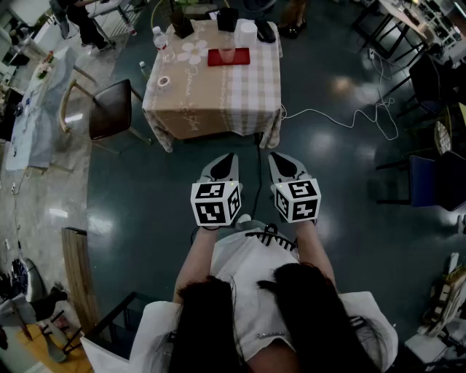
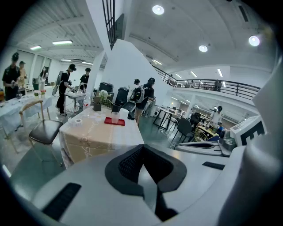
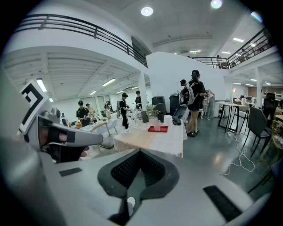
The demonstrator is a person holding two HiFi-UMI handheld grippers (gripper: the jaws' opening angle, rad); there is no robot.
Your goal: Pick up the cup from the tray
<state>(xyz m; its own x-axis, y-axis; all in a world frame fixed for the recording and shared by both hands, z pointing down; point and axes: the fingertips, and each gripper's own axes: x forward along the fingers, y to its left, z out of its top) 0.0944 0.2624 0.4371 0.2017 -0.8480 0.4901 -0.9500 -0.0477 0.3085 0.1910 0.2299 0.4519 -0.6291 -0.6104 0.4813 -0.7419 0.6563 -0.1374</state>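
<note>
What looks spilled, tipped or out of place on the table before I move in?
Nothing stands out. The cup stands upright on the red tray; no spill shows on the tablecloth. A white cable trails across the floor nearby.

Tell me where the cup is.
Head view, top centre: the cup stands on the red tray toward the table's far edge, right of the water bottle.

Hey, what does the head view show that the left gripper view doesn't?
Only the head view shows the white cable on the floor and the person's hair from above. Only the left gripper view shows the ceiling lights and a balcony railing. Both show the table with the cup on the red tray, and the chair beside it.
</note>
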